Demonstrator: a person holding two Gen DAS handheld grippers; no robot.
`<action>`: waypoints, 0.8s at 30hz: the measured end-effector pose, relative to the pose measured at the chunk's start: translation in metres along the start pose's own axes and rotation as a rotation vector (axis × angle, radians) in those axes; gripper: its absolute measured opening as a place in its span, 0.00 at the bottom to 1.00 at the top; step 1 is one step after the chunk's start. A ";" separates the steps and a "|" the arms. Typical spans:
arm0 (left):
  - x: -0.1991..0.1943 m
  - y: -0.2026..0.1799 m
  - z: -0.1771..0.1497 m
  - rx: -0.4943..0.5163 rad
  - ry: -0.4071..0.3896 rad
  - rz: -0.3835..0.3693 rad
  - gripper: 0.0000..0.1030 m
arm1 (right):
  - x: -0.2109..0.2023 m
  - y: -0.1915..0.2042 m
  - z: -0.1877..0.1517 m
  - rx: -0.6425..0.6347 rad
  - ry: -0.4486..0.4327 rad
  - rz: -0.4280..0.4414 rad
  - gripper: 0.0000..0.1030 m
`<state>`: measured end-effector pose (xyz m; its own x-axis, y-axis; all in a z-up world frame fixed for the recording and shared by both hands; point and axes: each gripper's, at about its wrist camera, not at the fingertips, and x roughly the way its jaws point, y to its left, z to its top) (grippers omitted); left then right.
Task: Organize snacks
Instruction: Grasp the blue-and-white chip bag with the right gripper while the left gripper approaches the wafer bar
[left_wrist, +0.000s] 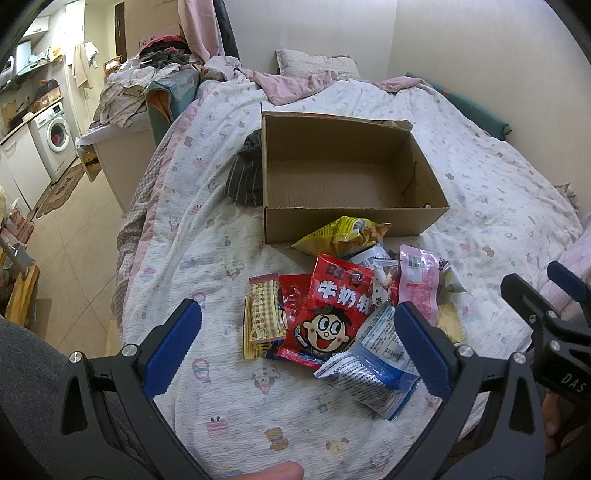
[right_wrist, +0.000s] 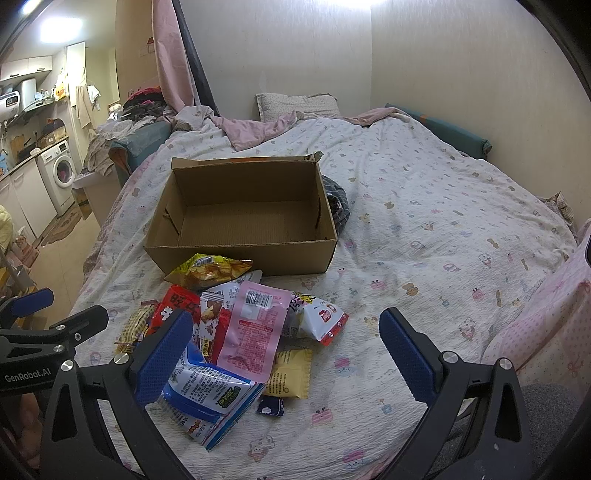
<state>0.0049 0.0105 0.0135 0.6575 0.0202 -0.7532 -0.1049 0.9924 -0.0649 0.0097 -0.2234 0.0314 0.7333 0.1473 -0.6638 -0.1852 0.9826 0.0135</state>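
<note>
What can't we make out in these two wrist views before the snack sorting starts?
- Dark striped cloth: mostly hidden behind the cardboard box in both views.
- Small print on the blue-and-white packet: too small to read.
- Lower packets in the pile, such as the yellow wrapper: partly covered by the pink packet.
- Right gripper: its left finger covers part of the pile.

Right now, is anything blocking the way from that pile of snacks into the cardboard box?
Nothing visible blocks it. The cardboard box is open on top and looks empty. The yellow chip bag lies against its near wall, at the far edge of the snack pile. Both grippers, left and right, hover open and hold nothing.
</note>
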 end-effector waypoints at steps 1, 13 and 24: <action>0.001 0.000 0.000 0.000 0.003 -0.001 1.00 | 0.000 0.000 0.000 0.000 -0.001 -0.001 1.00; 0.040 0.036 0.055 -0.063 0.246 -0.001 1.00 | 0.022 -0.057 0.018 0.256 0.204 0.106 1.00; 0.112 0.082 0.031 -0.227 0.516 0.058 1.00 | 0.057 -0.061 -0.018 0.472 0.473 0.311 1.00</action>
<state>0.0932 0.0975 -0.0559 0.2023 -0.0445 -0.9783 -0.3255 0.9391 -0.1101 0.0515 -0.2765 -0.0207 0.3122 0.4674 -0.8271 0.0408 0.8632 0.5032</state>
